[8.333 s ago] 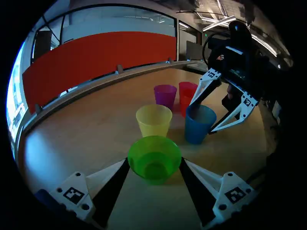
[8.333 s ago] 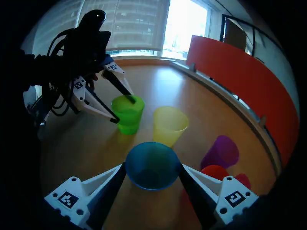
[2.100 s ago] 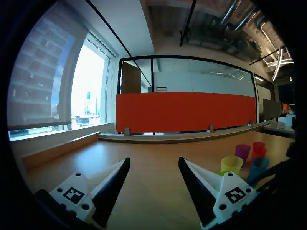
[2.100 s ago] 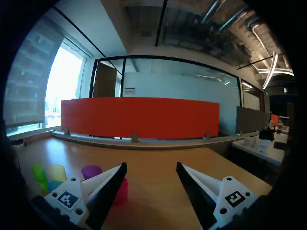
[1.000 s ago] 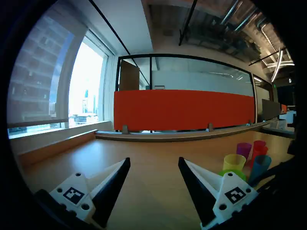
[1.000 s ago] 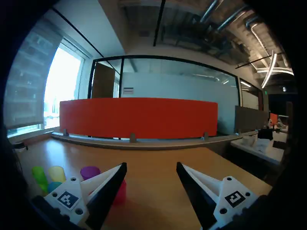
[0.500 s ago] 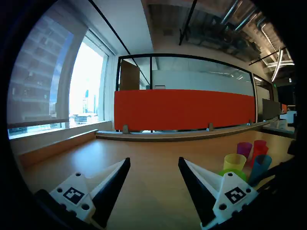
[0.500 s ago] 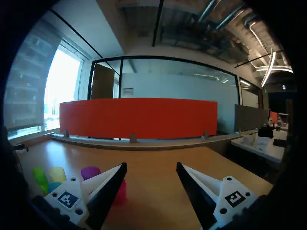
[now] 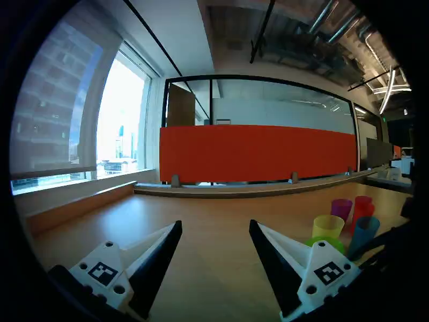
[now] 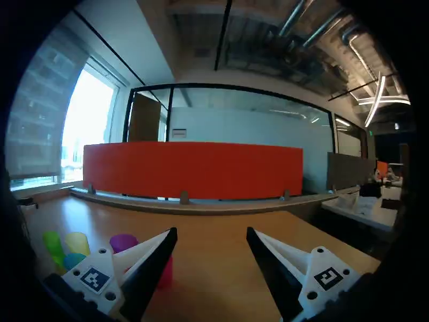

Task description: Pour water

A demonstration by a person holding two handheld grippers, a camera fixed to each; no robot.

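Finding: left tongs (image 9: pixel 214 222) spread apart, empty | right tongs (image 10: pixel 211 229) likewise | blue cup (image 9: pixel 364 232) on bench (image 9: pixel 214 206) judged light, thin-walled, slick; grip side wall gently.

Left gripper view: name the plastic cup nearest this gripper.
The green plastic cup: its rim sits just behind the left gripper's finger, ahead of the yellow cup and the blue cup.

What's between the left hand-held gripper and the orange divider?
Bare wooden tabletop, per the left gripper view, from the open left hand-held gripper to the orange divider.
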